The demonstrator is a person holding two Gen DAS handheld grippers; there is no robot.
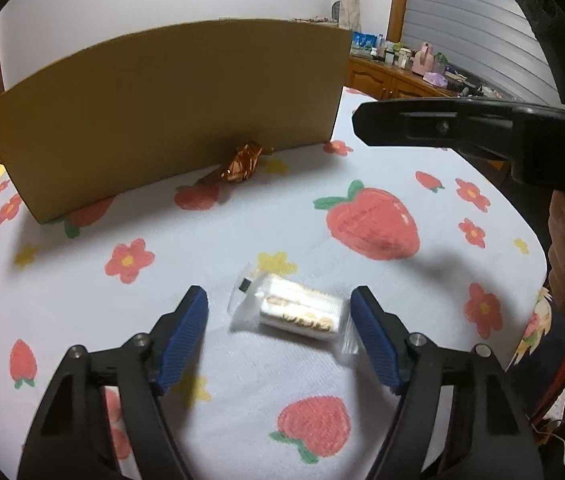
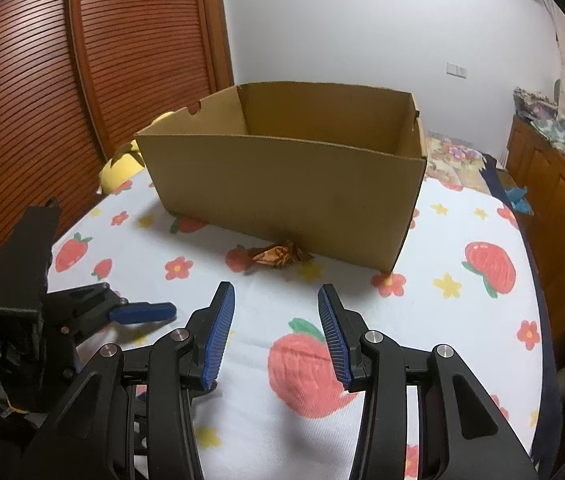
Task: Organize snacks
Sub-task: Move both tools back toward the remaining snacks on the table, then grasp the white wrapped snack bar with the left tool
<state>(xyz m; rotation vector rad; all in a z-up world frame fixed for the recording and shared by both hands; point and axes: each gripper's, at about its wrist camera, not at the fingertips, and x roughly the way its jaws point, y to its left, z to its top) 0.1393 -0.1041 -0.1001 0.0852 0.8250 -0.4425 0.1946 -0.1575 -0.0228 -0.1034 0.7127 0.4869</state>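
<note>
A white wrapped wafer snack (image 1: pixel 296 312) lies on the strawberry-print cloth. My left gripper (image 1: pixel 280 300) is open low over it, with one blue pad on each side and neither touching. A brown foil candy (image 1: pixel 240 164) lies against the front wall of the open cardboard box (image 1: pixel 170 112). In the right wrist view the candy (image 2: pixel 280 256) sits at the foot of the box (image 2: pixel 282 184), whose inside floor is hidden. My right gripper (image 2: pixel 276 300) is open and empty, above the cloth a little in front of the candy. My left gripper's finger (image 2: pixel 142 313) shows at its left.
The strawberry-print cloth (image 2: pixel 462 320) covers the table. A yellow cushion (image 2: pixel 120 168) lies left of the box. A wooden cabinet (image 2: pixel 554 184) with clutter on top stands at the right. A slatted wooden door (image 2: pixel 82 60) is behind on the left.
</note>
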